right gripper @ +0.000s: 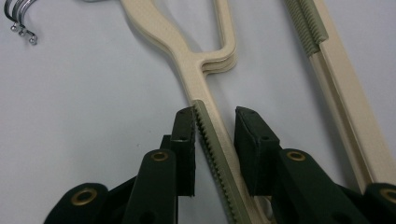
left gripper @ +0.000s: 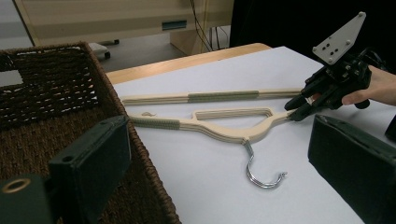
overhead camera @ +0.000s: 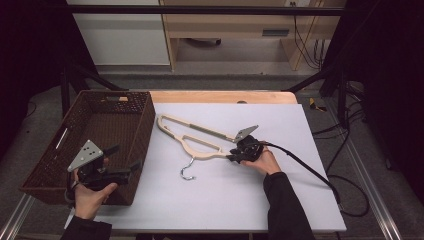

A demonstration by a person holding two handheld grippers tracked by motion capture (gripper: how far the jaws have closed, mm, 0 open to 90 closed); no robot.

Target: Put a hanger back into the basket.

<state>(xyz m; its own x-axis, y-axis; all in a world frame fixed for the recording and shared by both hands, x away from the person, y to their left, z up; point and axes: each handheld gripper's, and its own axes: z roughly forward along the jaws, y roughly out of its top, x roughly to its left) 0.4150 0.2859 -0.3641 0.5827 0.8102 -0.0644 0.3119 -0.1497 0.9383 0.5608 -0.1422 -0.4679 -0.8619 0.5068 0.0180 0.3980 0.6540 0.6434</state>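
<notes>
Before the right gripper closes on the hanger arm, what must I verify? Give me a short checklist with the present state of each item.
1. Cream wooden hangers lie flat on the white table sheet: ok.
2. Ribbed hanger arm sits between the right gripper jaws: ok.
3. Both jaws touch the arm: not ok, a gap remains on one side.
4. Left gripper open and apart from the hangers: ok.
5. Brown woven basket ready to receive: ok.
6. Stacked hangers aligned: cannot tell.

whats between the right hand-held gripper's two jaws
The hanger's shoulder arm, with its ribbed green grip strip, runs up through the gap of the right hand-held gripper. In the right gripper view the jaws stand either side of it, not yet closed on it.
</notes>
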